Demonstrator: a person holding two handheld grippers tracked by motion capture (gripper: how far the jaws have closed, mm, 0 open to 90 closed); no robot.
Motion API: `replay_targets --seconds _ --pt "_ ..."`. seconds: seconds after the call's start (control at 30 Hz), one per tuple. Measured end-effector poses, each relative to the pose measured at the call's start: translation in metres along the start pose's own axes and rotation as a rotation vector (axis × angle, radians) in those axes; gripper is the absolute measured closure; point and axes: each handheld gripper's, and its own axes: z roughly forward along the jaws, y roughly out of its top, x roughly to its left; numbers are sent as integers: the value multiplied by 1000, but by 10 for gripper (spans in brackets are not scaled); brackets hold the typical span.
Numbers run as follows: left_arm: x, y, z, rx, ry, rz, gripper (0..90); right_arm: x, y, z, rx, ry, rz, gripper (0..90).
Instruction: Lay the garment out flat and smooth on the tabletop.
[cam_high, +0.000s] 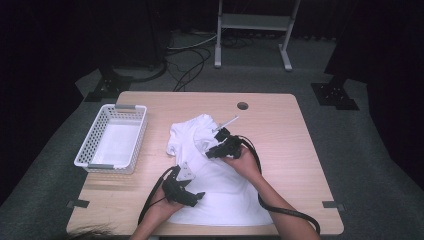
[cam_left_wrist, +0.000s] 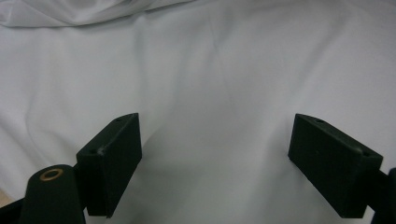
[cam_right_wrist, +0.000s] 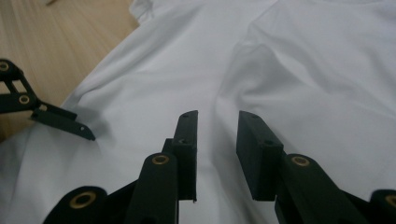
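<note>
Shirt (cam_high: 220, 185), white, lies spread over the middle and near part of the wooden table (cam_high: 300, 150), its far end bunched and folded back on itself, lower body flat toward the person. Left gripper (cam_high: 197, 196) sits low over the near-left cloth, jaws spread wide with nothing between them, likely ready to pin or pinch the fabric flat. Right gripper (cam_high: 212, 151) hangs over the bunched upper part, jaws drawn narrow with a small gap and no cloth caught in it, seemingly lining up on a fold ridge. Judging by the layout, folding is in hand. White slatted basket (cam_high: 137, 132) stands at table's left, well apart from the shirt, empty.
</note>
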Motion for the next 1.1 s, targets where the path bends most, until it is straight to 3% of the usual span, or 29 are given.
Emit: replay_targets --seconds 0.5,0.87,1.1 --pt "0 0 0 -6 1 -4 172 -48 3 -27 -101 -115 166 673" --pt "0 0 0 -5 1 -3 172 -73 -3 -27 -95 -184 241 700" --pt "0 0 0 -6 1 -3 171 -81 -4 -25 -95 -177 270 691"
